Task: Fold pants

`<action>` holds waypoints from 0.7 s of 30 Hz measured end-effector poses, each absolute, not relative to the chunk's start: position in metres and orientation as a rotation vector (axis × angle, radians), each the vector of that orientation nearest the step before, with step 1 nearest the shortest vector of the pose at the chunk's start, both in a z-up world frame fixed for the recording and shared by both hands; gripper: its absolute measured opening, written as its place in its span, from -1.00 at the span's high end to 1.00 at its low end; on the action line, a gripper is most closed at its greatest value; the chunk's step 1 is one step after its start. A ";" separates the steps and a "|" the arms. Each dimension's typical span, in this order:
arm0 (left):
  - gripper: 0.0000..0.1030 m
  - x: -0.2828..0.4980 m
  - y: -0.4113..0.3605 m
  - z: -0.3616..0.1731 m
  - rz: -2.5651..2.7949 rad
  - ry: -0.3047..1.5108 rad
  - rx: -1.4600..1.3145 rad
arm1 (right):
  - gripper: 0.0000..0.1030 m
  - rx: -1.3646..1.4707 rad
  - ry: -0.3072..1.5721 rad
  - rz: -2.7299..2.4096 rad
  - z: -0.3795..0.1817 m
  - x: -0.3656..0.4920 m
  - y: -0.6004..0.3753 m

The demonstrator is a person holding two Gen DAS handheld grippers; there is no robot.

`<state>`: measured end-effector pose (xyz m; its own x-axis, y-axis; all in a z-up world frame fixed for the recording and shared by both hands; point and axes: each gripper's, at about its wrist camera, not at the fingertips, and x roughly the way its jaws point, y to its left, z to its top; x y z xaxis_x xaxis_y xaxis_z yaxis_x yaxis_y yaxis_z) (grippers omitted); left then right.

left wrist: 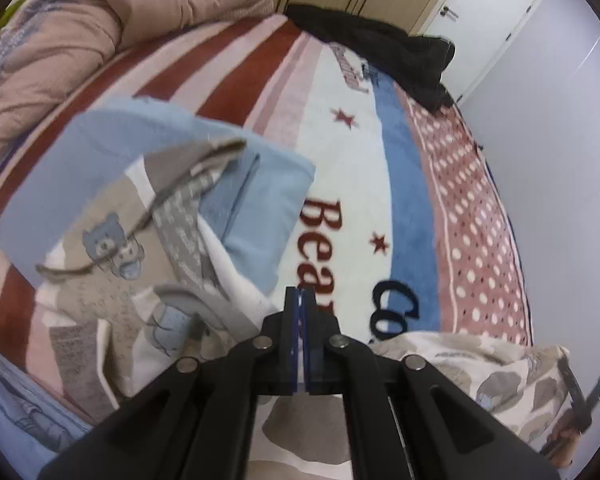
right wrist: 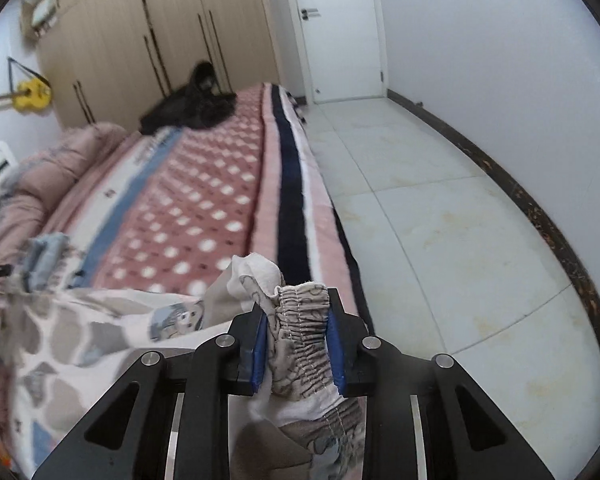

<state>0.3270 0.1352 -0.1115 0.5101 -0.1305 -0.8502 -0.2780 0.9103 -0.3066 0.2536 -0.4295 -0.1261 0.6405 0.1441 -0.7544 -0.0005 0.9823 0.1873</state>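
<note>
Right wrist view: the right gripper (right wrist: 298, 334) is clamping the gathered waistband of the cartoon-printed cotton pants (right wrist: 100, 320), which are draping over the striped fleece bed blanket (right wrist: 204, 208). Farther left, the left gripper (left wrist: 301, 312) is pinching its jaws together on the same cloth.

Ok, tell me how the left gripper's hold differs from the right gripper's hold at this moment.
The left gripper has its jaws pressed fully together, with at most a thin layer of the pants between them; the right gripper has its jaws held apart by a thick bunch of gathered waistband. The left gripper sits over the middle of the blanket; the right gripper sits at the bed's edge, beside the floor. Both are black with blue pads.
</note>
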 end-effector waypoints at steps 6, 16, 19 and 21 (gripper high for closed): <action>0.66 0.316 0.142 -0.116 0.078 1.089 -0.420 | 0.05 0.148 0.981 -0.058 -0.157 0.258 -0.425; -0.01 0.300 0.146 -0.078 0.079 1.046 -0.366 | -0.24 -0.047 0.870 0.334 -0.095 0.239 -0.311; -0.08 0.291 0.153 -0.073 0.100 1.042 -0.335 | -0.24 -0.160 0.912 0.419 -0.115 0.243 -0.266; -0.14 0.284 0.165 -0.069 0.113 1.037 -0.341 | -0.24 -0.208 0.951 0.453 -0.136 0.254 -0.243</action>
<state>0.2838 0.1651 -0.0686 0.5084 -0.0682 -0.8584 -0.2511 0.9418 -0.2235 0.2541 -0.2434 -0.1360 0.4965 0.2814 -0.8212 -0.4607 0.8872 0.0254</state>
